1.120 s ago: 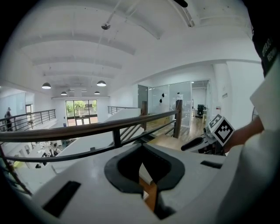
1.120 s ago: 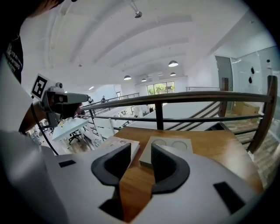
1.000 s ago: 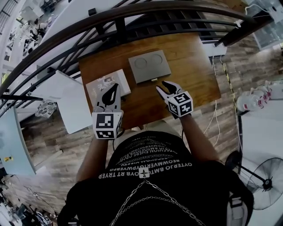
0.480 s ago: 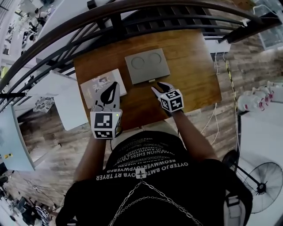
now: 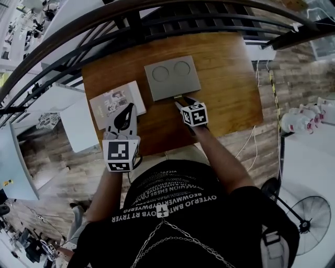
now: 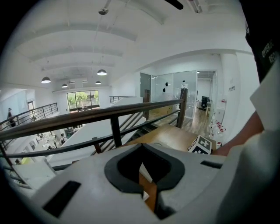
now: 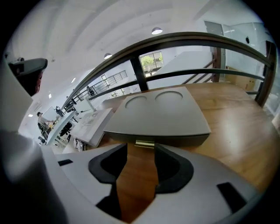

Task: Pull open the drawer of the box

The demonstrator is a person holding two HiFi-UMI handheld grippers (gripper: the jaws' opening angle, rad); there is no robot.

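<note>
Dark metal railing [image 5: 157,15] curves along the far edge of a wooden tabletop [image 5: 230,94], with plank flooring [image 5: 52,157] below on either side. On the tabletop sits the grey box [image 5: 172,78], flat-topped with two round recesses in its lid. Its drawer looks shut, the front flush under the lid, and a small brass pull tab [image 5: 178,97] sticks out at the middle of the near edge. To the left of the box, apart from it, lies a white flat package [image 5: 116,100] with print on its top.

The right hand-held gripper [image 5: 180,102] points down at the front of the box. Its jaws have just been opening and now stand spread wide. In the right gripper view the pull tab [image 7: 145,143] lies right at the jaw tips, and only bare wood shows in the gap behind it; nothing is pinched.

The left hand-held gripper [image 5: 127,107] hovers over the near edge of the white package. Its jaws are pressed together at the tips with nothing between them, and only a thin sliver of wood and white shows through lower down in the left gripper view.
</note>
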